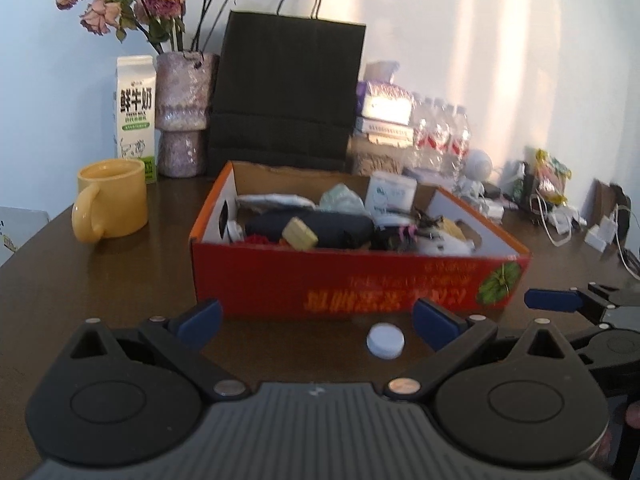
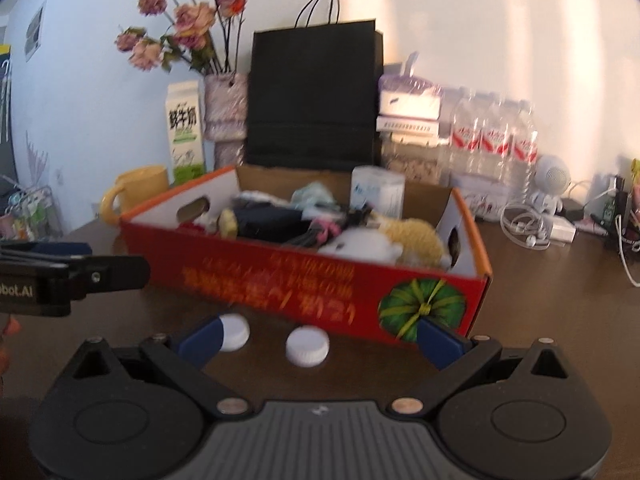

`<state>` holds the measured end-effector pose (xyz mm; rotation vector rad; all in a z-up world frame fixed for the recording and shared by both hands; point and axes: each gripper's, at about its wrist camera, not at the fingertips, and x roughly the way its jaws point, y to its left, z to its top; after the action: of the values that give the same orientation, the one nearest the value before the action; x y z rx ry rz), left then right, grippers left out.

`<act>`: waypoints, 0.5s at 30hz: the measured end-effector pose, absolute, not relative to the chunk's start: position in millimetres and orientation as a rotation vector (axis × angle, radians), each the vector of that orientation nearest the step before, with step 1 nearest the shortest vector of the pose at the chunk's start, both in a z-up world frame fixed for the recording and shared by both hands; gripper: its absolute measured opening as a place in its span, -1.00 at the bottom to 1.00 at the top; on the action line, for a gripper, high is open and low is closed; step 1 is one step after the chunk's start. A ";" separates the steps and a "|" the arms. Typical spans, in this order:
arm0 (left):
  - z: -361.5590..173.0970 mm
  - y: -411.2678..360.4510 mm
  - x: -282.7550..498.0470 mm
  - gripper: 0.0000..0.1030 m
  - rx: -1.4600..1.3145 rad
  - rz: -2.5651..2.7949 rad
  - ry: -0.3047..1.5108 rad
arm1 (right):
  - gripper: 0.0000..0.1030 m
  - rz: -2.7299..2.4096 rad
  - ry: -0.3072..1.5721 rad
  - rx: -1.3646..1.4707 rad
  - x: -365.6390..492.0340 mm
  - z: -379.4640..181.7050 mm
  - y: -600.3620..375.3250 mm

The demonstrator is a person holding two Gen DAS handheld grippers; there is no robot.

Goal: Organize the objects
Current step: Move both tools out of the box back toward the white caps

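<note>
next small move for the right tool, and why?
Probably ease the right tool forward and down over the nearer cap. Both tools are open and empty, that cap lies loose on the table between its fingers, and the box stands just behind.

Bare table (image 1: 132, 280) before the red box (image 1: 340, 276); behind it, bag (image 1: 288, 92), vase (image 1: 182, 120), bottles (image 1: 440, 128).

Along the wall behind my counter (image 1: 120, 280) I see a yellow mug (image 1: 114, 204), a milk carton (image 1: 136, 114), a vase of dried roses (image 1: 182, 120), a black paper bag (image 1: 286, 96) and bottled water (image 2: 492, 140).
</note>
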<state>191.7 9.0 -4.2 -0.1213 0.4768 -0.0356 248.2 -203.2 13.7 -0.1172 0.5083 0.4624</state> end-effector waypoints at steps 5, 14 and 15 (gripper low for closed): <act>-10.8 13.9 186.7 1.00 -0.120 -0.030 0.537 | 1.00 0.465 0.566 -0.108 240.6 7.6 -203.3; -19.6 21.6 184.1 1.00 -0.132 -0.017 0.601 | 1.00 0.412 0.662 -0.092 253.9 -4.9 -200.0; -19.7 22.0 183.5 1.00 -0.132 -0.016 0.603 | 1.00 0.412 0.666 -0.089 254.9 -5.5 -199.5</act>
<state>183.5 22.0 -19.7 -0.1324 0.6026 -0.0160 254.9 -199.5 -5.5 -0.0892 0.6664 0.4124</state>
